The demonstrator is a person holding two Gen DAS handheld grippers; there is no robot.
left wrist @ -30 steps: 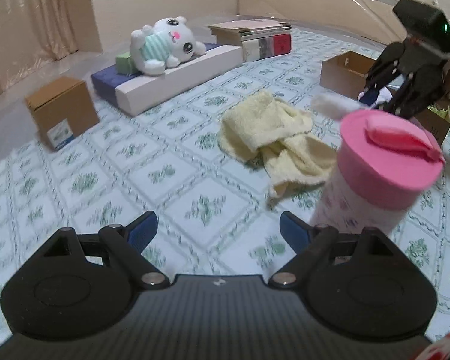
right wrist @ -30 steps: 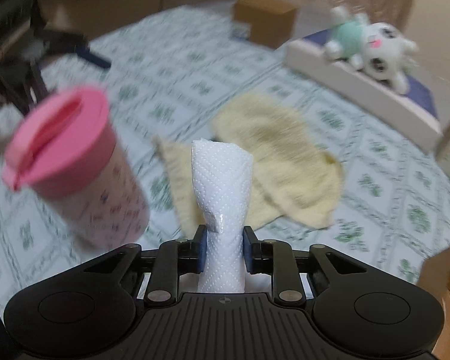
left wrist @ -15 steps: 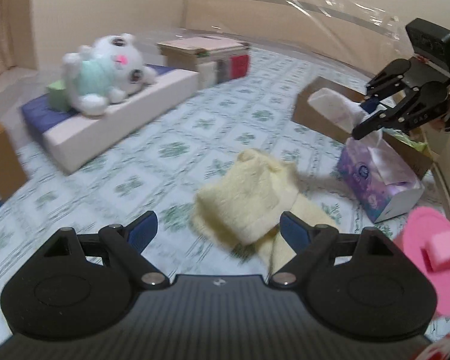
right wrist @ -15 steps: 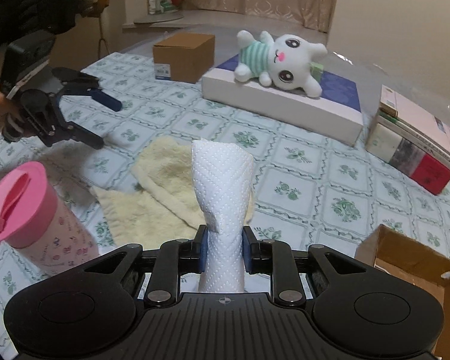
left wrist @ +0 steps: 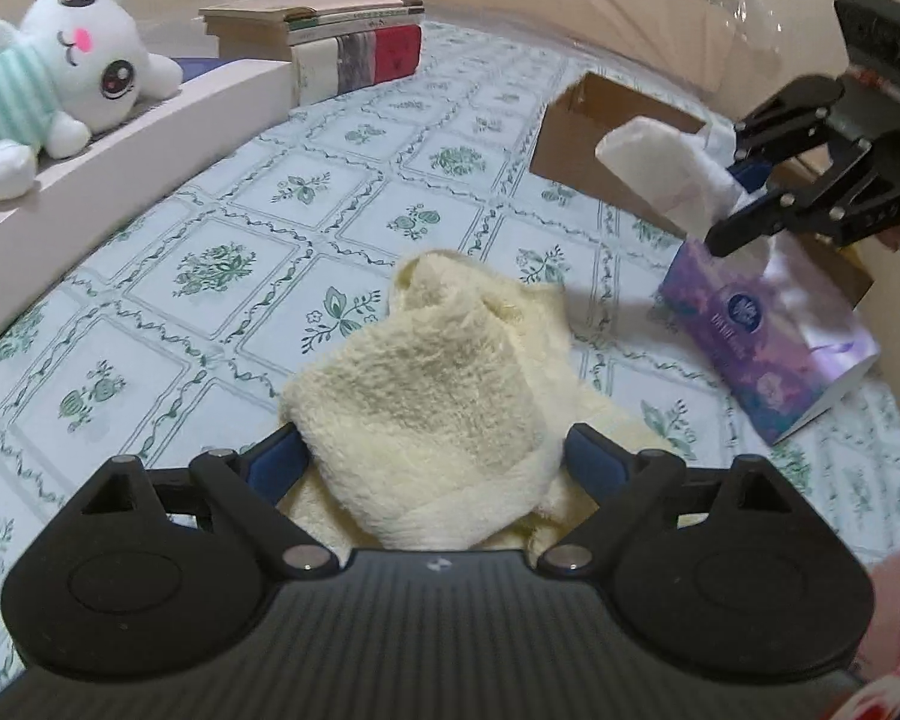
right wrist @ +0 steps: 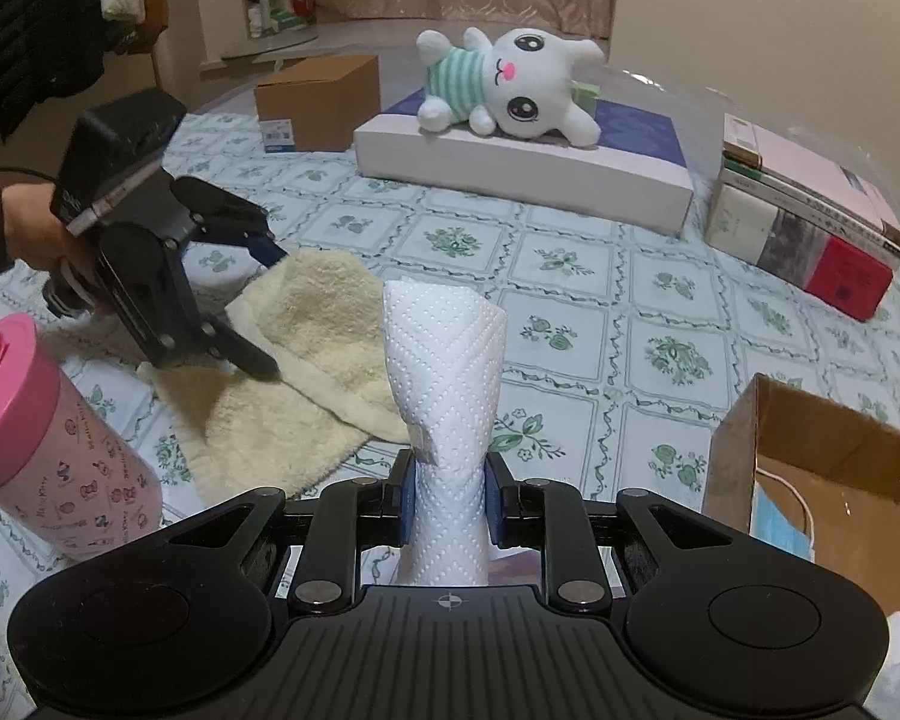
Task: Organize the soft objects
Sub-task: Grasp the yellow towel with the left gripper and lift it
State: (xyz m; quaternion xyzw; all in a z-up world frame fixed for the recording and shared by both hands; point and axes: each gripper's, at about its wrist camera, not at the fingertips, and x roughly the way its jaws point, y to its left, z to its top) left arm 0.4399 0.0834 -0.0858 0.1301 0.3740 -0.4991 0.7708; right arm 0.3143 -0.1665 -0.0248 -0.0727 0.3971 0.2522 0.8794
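Floral cloth is covering the counter (right wrist: 570,300) I am working over, and the yellow towel (left wrist: 444,414) is lying rumpled near its middle. I am holding my left gripper (left wrist: 435,450) spread wide, its 2 blue fingers straddling a raised fold of that towel without pinching it. My right gripper (right wrist: 447,501) is pressed tight on a twisted white paper towel (right wrist: 444,372), above and to the right of the towel.

Closing now, I am risking a catch on only the top fold, so the rest could trail and drag along the cloth. The pink-lidded cup (right wrist: 36,444) is standing just beside the towel's left edge in the right wrist view, and a sweeping lift could tip it. The purple tissue pack (left wrist: 774,336) is sitting close on the towel's right side, under my right gripper, so my 2 grippers could bump there.

Room is lying open beyond the towel, toward the plush bunny (right wrist: 510,84) and the books (right wrist: 810,222); the open cardboard box (right wrist: 822,474) is waiting to the towel's right.
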